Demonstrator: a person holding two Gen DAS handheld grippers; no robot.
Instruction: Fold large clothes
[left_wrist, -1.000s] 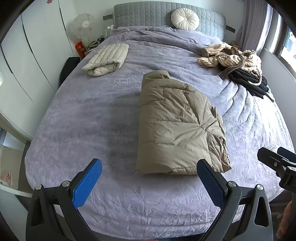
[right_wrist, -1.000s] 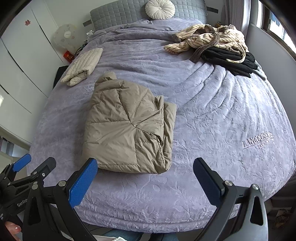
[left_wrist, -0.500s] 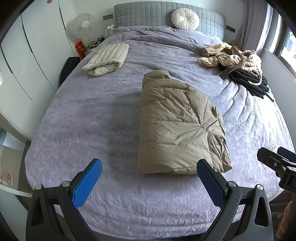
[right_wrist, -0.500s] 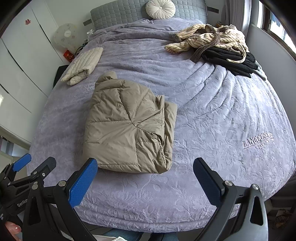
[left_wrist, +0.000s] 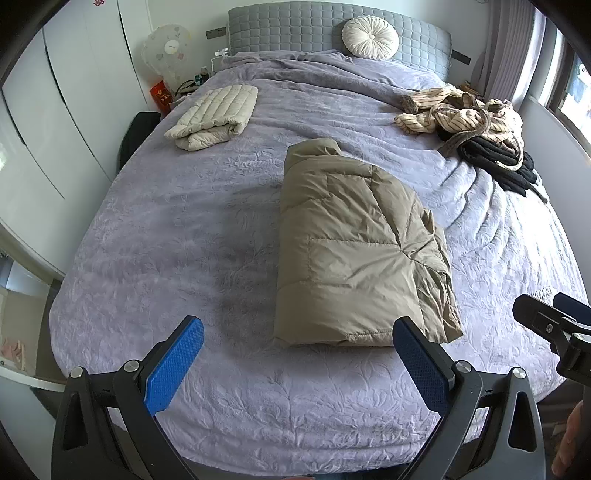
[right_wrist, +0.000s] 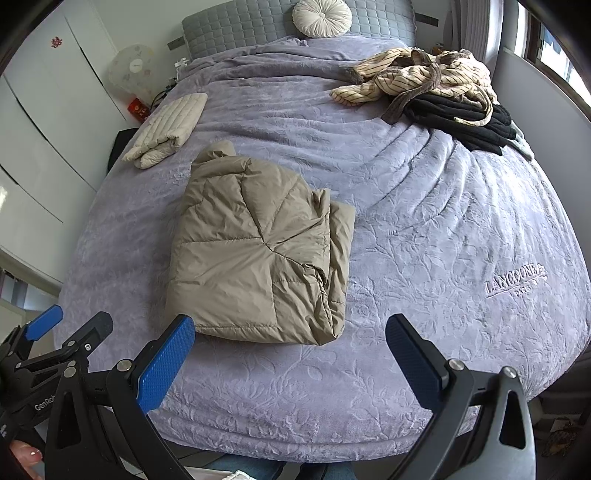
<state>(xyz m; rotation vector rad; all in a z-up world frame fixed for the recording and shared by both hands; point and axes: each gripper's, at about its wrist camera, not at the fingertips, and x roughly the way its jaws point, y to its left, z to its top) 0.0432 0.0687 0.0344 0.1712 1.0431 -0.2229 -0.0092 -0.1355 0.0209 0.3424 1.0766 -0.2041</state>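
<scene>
A tan down jacket (left_wrist: 354, 254) lies folded into a thick rectangle in the middle of the lilac bed cover (left_wrist: 177, 240); it also shows in the right wrist view (right_wrist: 258, 254). My left gripper (left_wrist: 295, 354) is open and empty, held above the bed's near edge, just short of the jacket's near hem. My right gripper (right_wrist: 290, 350) is open and empty, to the right of the jacket's near corner. Each gripper shows at the edge of the other's view.
A folded cream quilted jacket (left_wrist: 214, 116) lies at the far left of the bed. A heap of striped beige and black clothes (left_wrist: 476, 129) lies at the far right. A round white cushion (left_wrist: 369, 38) leans on the grey headboard. White wardrobes stand on the left.
</scene>
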